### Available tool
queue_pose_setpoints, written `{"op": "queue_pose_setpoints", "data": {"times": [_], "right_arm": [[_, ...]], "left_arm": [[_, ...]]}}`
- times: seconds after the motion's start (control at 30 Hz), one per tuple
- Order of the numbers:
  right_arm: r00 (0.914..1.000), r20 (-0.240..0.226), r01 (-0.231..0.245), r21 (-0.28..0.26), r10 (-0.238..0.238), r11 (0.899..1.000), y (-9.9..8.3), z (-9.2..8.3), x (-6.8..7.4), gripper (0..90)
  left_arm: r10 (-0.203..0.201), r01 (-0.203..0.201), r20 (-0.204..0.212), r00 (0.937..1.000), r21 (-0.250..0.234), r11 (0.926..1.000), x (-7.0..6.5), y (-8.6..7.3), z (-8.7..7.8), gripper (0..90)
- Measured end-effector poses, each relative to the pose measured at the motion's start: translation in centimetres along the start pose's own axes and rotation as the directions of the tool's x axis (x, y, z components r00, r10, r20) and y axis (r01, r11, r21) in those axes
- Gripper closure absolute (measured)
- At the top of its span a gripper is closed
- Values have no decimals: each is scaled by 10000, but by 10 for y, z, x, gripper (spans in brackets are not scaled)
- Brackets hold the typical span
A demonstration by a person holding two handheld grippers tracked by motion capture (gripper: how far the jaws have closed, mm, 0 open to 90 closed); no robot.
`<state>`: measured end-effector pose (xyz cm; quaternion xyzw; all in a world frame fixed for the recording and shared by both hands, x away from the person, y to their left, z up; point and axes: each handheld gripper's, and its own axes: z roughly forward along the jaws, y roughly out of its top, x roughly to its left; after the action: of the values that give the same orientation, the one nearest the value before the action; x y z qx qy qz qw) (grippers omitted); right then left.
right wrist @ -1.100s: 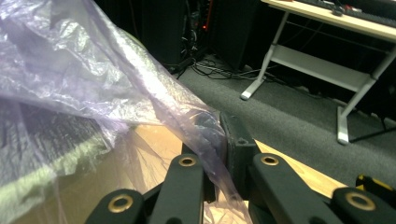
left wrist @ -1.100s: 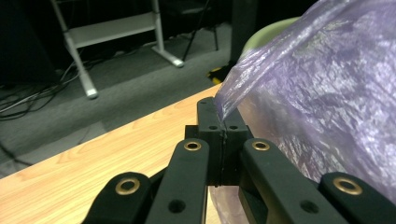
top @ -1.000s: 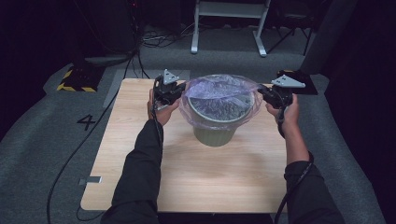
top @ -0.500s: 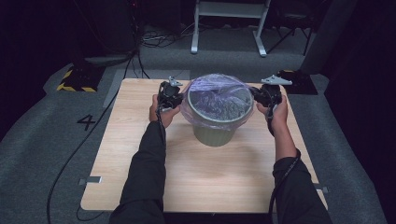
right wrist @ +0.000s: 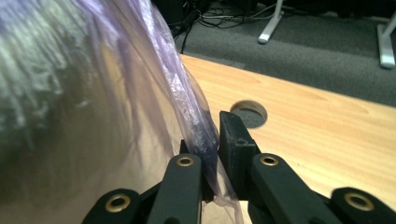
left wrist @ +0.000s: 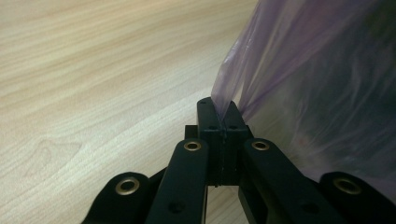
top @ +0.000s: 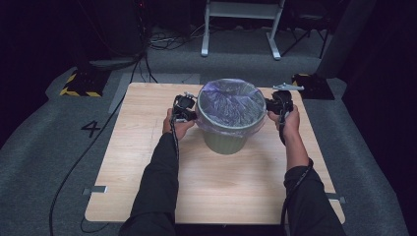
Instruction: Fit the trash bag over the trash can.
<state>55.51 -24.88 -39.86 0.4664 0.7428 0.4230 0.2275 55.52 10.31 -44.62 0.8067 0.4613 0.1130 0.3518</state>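
From above, one wooden table (top: pixel 147 162) carried one green bin (top: pixel 224 140) lined with one pale purple bag (top: pixel 231 101), standing toward the far middle of the board. Two grippers flanked it: the left gripper (top: pixel 189 112) touched the bag's left edge and the right gripper (top: pixel 271 104) its right edge. Two hands gripped them; the person's forearms were cut off at the bottom. Whether the jaws were pressed together was too small to judge there.

Along the left gripper (left wrist: pixel 223 122), its two jaws were pressed together, pinching a fold of the bag (left wrist: pixel 317 79) just over the table (left wrist: pixel 93 70). The bin was blurred behind the film.

Along the right gripper (right wrist: pixel 212 140), the jaws pinched the bag's (right wrist: pixel 177 88) edge. One round hole (right wrist: pixel 250 113) showed in the table (right wrist: pixel 327 135); the bin's wall behind the plastic was a grey blur.
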Motion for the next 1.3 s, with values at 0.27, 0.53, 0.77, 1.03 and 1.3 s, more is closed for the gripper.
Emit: {"op": "queue_pose_setpoints", "data": {"times": [0.27, 0.53, 0.77, 1.03, 1.3], "right_arm": [[9997, -248, -21, -22, 20, 10000, -17, -4, -11, 834], [9987, 104, 497, -430, -493, 9978, -18, -19, -16, 675], [9943, 432, 1020, -1189, -975, 9877, -15, -38, -17, 415], [9891, 582, 1424, -1408, -1354, 9797, -8, -63, -20, 300], [9756, 385, 2192, -1159, -2162, 9688, -11, -82, -15, 259]], "left_arm": [[375, -375, 9, 9993, -262, 9990, 0, -12, -3, 821], [943, -1064, -797, 9924, -1646, 9806, 0, -14, -40, 426], [1663, -1846, -883, 9821, -2771, 9430, 0, -16, -79, 218], [3239, -3125, -49, 9461, -2771, 9086, -18, -18, -98, 250], [4211, -4035, 199, 9068, -2480, 8807, -42, -21, -98, 330]]}}
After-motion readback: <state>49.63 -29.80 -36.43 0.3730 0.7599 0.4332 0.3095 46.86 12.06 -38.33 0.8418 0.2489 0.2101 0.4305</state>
